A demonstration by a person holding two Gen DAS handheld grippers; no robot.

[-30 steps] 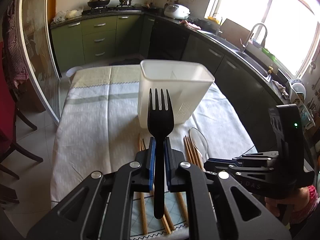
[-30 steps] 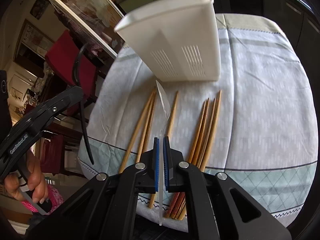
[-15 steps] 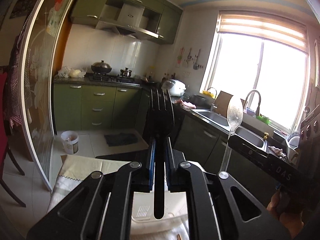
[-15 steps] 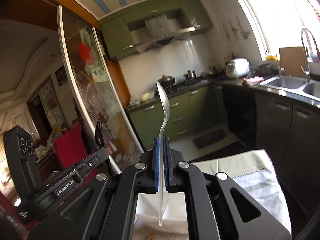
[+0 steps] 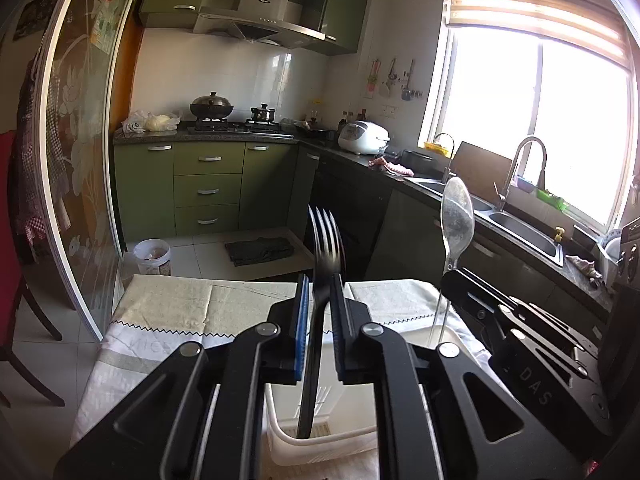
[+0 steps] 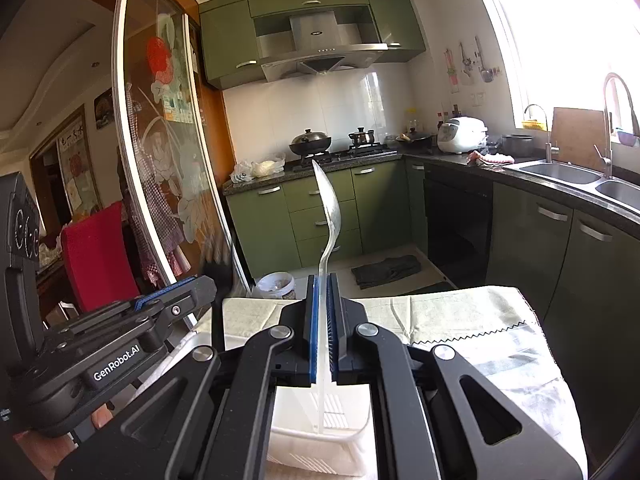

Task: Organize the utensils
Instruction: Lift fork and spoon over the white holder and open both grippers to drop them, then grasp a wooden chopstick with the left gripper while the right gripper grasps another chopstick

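Note:
A black plastic fork (image 5: 325, 240) stands upright between the fingers of my left gripper (image 5: 318, 320). The jaws have parted; the fork is blurred and leans loose, its handle down in the white plastic bin (image 5: 320, 446) below. My right gripper (image 6: 323, 320) is shut on a clear plastic spoon (image 6: 330, 208), bowl up, handle tip just over the bin (image 6: 320, 412). The spoon (image 5: 457, 216) and right gripper (image 5: 520, 328) also show to the right in the left wrist view. The left gripper (image 6: 176, 300) shows at left in the right wrist view.
The bin stands on a table with a pale patterned cloth (image 5: 168, 312). Beyond is a kitchen with green cabinets (image 5: 208, 188), a counter with a sink (image 5: 520, 232) at right, a glass sliding door (image 5: 76, 160) and a red chair (image 6: 96, 252) at left.
Both grippers dropped lower over the bin, handles pointing into it. The left jaws opened slightly and the fork has gone loose and blurred. The right stays shut on the spoon.

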